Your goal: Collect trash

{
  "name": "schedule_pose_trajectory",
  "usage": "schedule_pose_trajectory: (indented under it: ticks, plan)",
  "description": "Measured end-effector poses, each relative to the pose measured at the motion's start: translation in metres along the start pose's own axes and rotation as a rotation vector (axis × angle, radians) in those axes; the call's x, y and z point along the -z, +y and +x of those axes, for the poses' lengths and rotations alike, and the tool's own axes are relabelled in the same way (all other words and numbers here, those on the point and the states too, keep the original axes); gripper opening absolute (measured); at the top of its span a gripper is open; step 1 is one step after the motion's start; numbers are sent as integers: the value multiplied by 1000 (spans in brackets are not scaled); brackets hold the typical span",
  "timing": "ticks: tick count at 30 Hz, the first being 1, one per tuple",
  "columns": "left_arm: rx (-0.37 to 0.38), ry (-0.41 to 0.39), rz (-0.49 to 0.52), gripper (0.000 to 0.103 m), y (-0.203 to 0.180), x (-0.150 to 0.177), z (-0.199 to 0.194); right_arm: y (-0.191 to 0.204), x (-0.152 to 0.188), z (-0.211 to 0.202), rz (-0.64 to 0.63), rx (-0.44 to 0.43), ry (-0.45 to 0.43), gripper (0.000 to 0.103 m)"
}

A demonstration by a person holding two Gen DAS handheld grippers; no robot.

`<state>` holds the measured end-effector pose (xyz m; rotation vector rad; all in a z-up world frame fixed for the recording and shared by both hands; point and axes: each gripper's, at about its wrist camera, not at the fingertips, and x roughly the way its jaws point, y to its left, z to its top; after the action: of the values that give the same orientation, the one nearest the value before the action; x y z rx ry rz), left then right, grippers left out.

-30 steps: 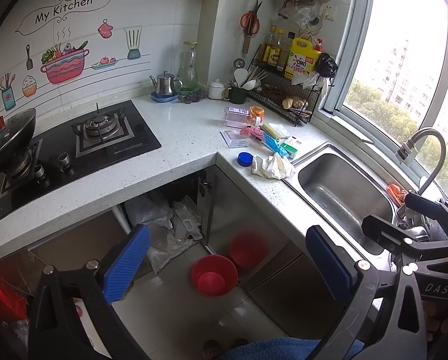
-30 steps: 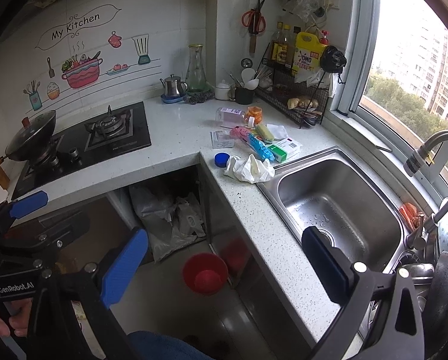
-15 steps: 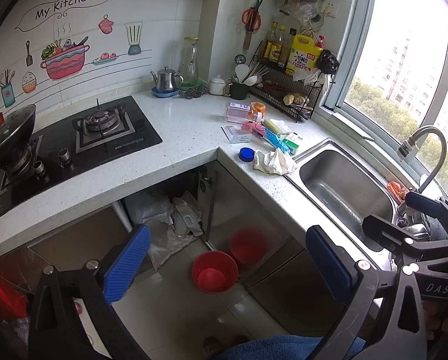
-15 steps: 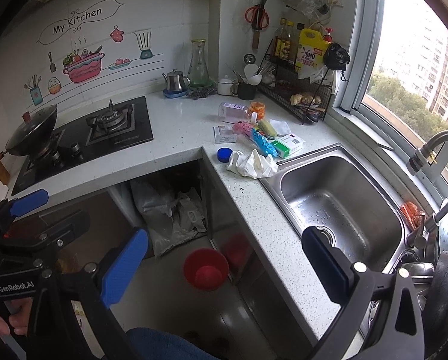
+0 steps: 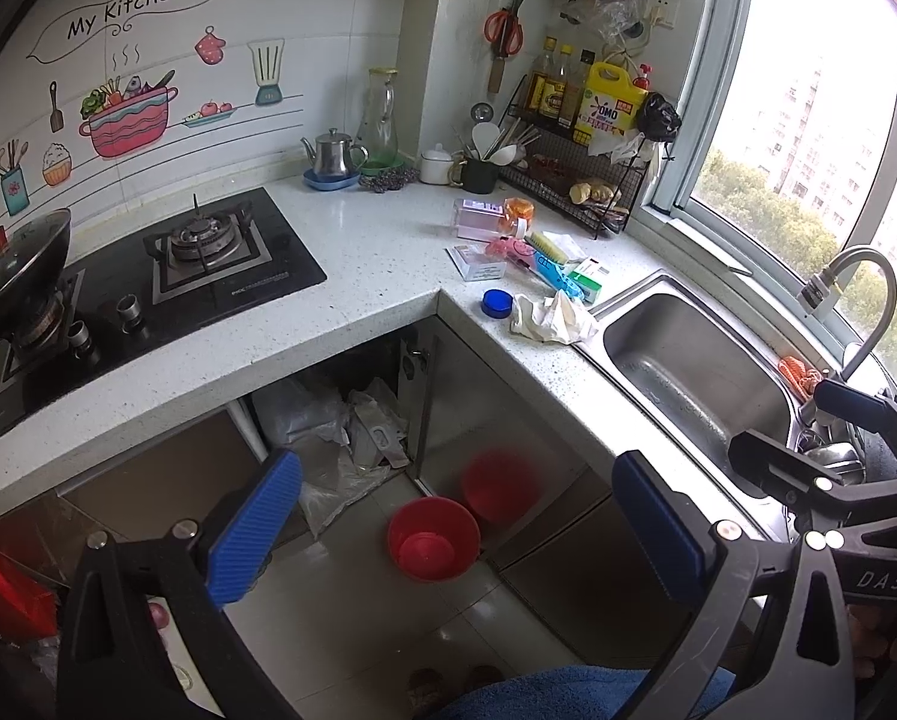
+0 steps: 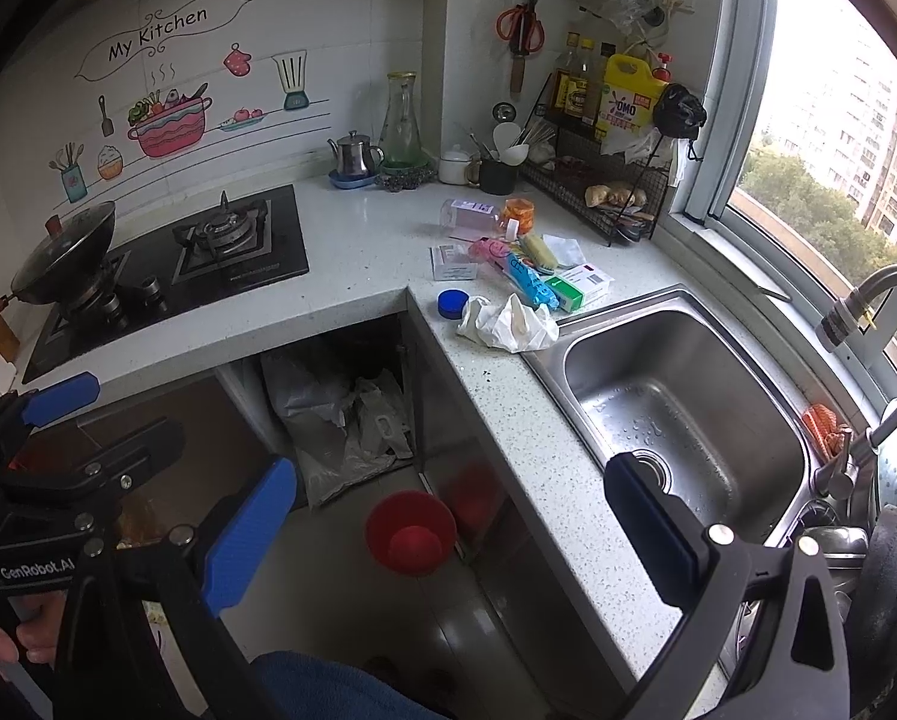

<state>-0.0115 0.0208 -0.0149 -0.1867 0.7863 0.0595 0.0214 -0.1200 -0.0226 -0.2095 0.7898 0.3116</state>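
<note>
Both the left gripper (image 5: 448,522) and right gripper (image 6: 448,528) stand wide apart and empty. The crumpled white tissue (image 6: 508,324), round blue bottle cap (image 6: 452,303) and scattered small cartons (image 6: 577,287) lie uncollected on the speckled white countertop (image 6: 364,252), well ahead of both; collection appears not yet begun.

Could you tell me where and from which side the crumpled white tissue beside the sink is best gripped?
Grip the crumpled white tissue at its raised central peak, coming down from above. It lies loose on the speckled white countertop, with its folds bunched upward, so open fingers can likely close across that ridge, clear of the round blue lid.
</note>
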Motion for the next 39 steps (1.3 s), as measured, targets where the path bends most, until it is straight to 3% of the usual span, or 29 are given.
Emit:
schedule_pose_trajectory:
  ticks: [13,24,33,39]
  plan:
    - [38,2,8,103,6,-14,6,-1,-9,5,13,5,-9,103]
    - [51,20,80,103,1,-57,32,-17,-34,21,65,13,-21,103]
    - [75,34,128,103,-9,-99,78,-46,-63,57,101,16,-7,103]
    - [107,102,128,103,-19,-129,138,-65,-89,108,95,-6,55,103]
